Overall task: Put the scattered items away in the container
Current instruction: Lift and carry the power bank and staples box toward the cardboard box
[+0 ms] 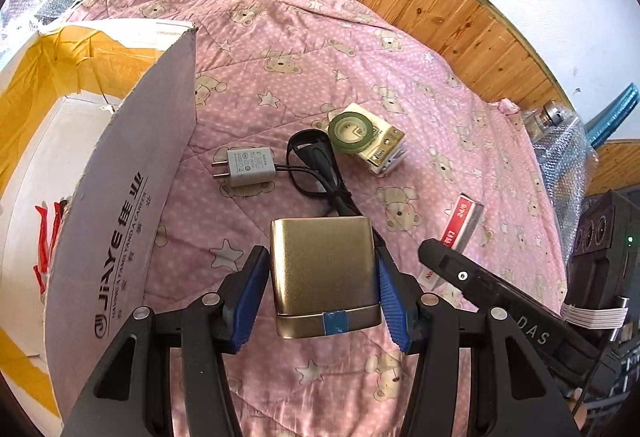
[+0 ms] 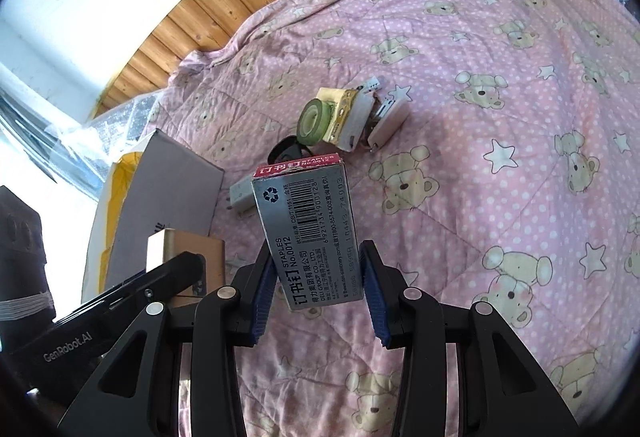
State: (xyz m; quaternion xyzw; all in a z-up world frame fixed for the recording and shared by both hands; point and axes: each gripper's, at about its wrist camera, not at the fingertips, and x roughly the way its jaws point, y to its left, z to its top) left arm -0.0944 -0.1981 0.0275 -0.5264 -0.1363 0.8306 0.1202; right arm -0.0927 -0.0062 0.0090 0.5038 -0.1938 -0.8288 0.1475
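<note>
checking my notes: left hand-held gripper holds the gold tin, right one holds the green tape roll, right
Not quite. The left hand-held gripper does hold the gold tin, but the right hand-held gripper holds the staples box, as the right wrist view shows. The green tape roll lies on the pink blanket.

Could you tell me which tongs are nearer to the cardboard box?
Left. The left tongs, holding the gold tin, are right beside the cardboard box; the right tongs, holding the staple box, sit farther away.
</note>
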